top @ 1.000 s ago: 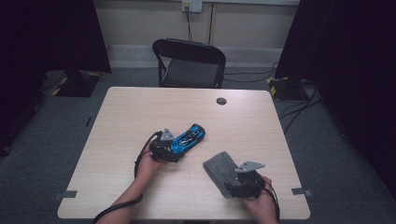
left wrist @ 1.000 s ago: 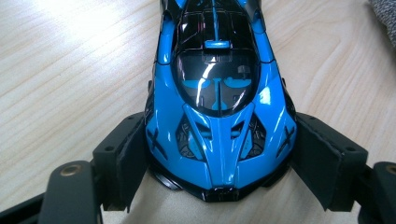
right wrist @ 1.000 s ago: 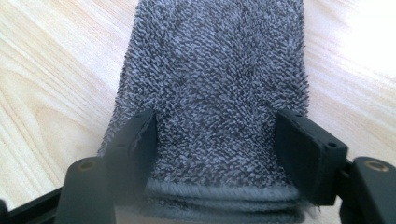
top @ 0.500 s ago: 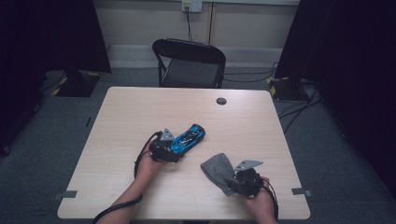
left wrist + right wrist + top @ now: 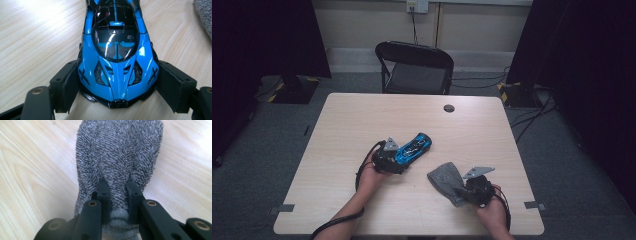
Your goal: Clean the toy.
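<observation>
- Squarely between the jaws of the left gripper (image 5: 117, 100) sits a blue toy car (image 5: 116, 57), one end gripped from both sides, the rest pointing away from it along the table (image 5: 352, 125).
- Clenched on the near end of a grey knitted cloth (image 5: 117, 157), the right gripper (image 5: 117, 195) pinches a fold; the cloth spreads flat ahead of it.
- Off to the right gripper's left lies the car, near the cloth, apart.

Left claw (image 5: 398, 159) jaws spread wide, forearm angled inward; right claw (image 5: 462, 186) jaws pinched close together, hand low.
</observation>
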`<action>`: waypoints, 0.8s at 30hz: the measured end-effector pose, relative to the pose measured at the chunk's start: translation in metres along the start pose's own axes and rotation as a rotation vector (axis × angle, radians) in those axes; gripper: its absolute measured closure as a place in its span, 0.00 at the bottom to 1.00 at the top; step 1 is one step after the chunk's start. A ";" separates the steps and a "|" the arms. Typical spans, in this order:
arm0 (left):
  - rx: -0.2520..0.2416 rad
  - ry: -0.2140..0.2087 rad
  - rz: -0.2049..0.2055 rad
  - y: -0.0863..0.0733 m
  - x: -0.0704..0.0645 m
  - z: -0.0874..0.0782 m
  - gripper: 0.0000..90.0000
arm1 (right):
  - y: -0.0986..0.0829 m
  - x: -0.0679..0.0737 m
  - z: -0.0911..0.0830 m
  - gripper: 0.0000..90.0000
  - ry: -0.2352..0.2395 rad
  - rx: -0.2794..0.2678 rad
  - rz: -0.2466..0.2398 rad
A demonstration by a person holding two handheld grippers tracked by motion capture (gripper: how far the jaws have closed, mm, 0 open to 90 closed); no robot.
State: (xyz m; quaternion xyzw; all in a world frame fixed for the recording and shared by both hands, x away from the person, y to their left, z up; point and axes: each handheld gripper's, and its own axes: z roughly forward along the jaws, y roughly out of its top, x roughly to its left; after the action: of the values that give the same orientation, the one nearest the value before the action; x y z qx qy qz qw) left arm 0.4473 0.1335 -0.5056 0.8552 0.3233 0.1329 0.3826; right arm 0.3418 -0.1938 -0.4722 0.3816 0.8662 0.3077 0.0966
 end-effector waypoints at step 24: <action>0.001 0.005 0.005 0.000 0.000 0.000 0.26 | 0.098 -0.001 0.017 0.85 0.022 -0.053 -0.086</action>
State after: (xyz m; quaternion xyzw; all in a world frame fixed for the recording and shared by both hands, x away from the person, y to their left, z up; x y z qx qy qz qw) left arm 0.4471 0.1339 -0.5054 0.8559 0.3222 0.1357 0.3811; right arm 0.4079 -0.1356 -0.4265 0.3380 0.8743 0.3304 0.1104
